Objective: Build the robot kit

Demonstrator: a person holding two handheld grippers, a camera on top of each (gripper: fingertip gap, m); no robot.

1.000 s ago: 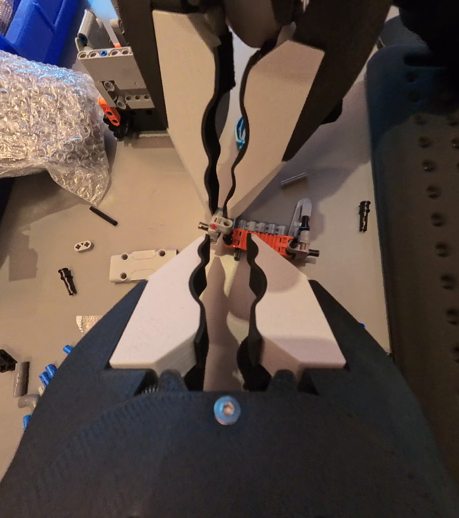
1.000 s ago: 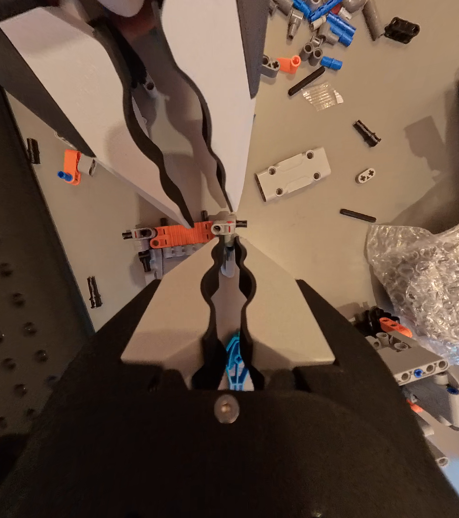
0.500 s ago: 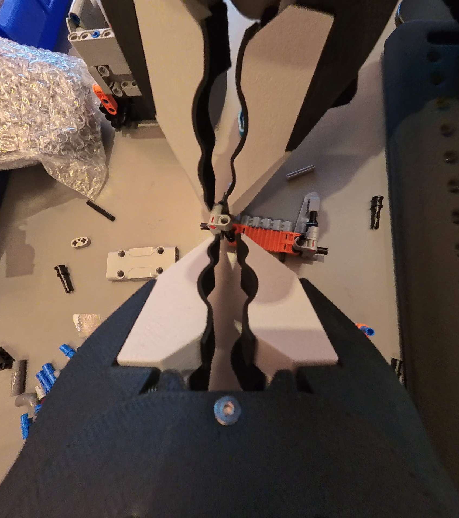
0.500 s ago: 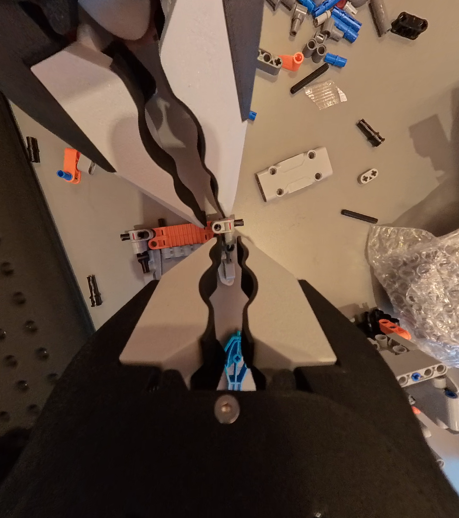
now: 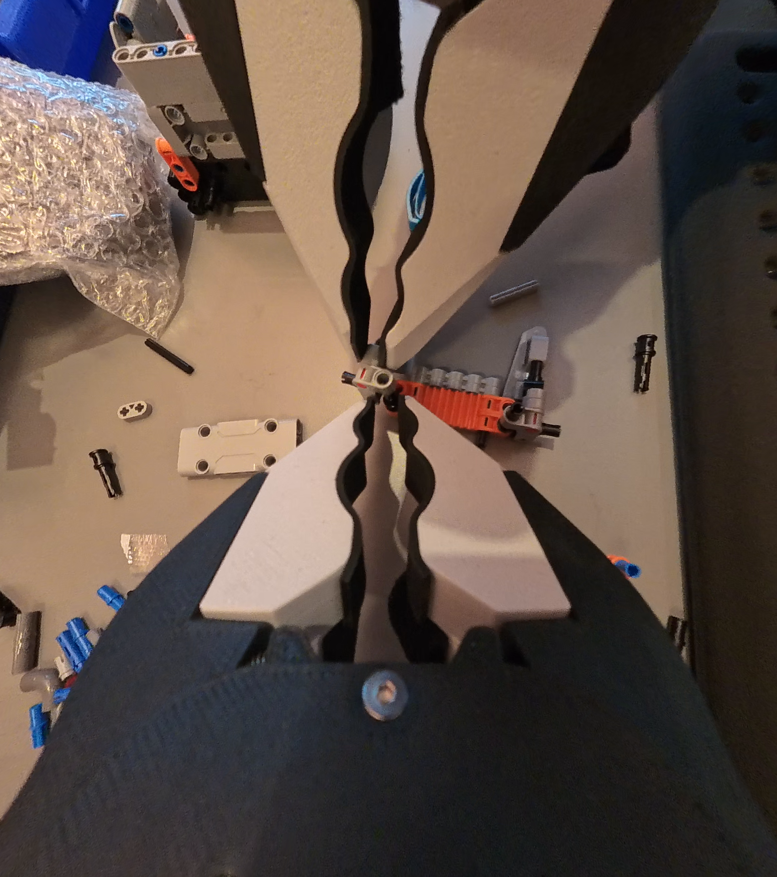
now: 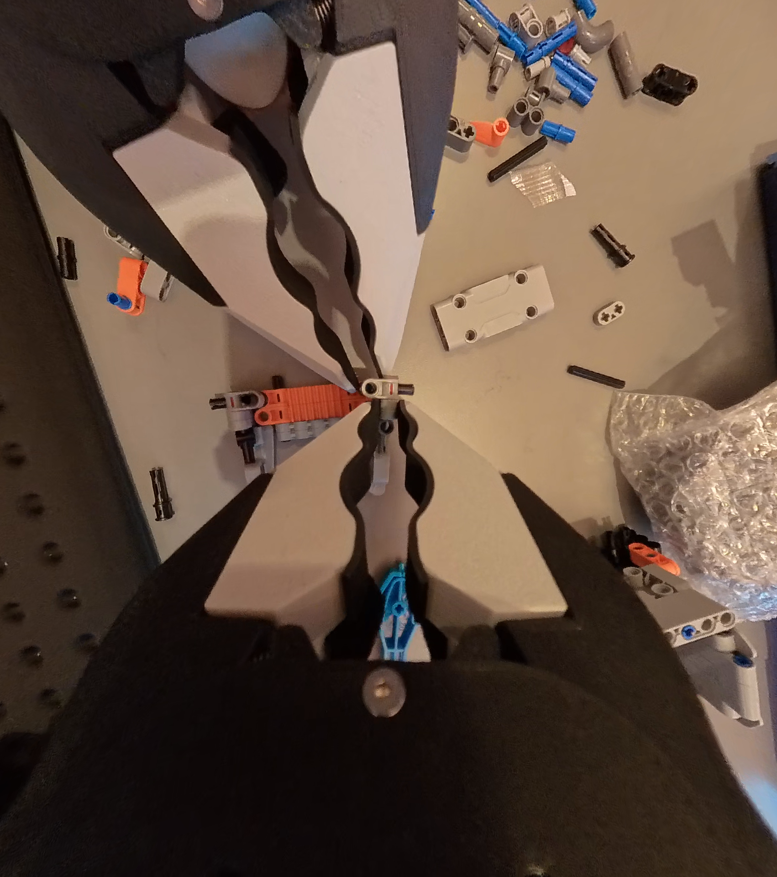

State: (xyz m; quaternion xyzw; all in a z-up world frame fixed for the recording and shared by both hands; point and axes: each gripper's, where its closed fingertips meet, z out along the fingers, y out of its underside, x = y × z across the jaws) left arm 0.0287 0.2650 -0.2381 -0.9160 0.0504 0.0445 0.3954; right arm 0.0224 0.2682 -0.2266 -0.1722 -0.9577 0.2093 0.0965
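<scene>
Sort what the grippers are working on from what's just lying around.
In hand: left gripper, right gripper, grey connector, orange beam assembly.
Lying about: grey panel, black axle, bubble wrap, blue pins, black pin.

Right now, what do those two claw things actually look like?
Both match. Each claw, left and right, has a broad black body with a ribbed printed texture and one silver screw in its middle. Two pale grey wedge-shaped fingers taper to a point, lined inside with wavy black pads. No cables, sleeves or markings show.
</scene>
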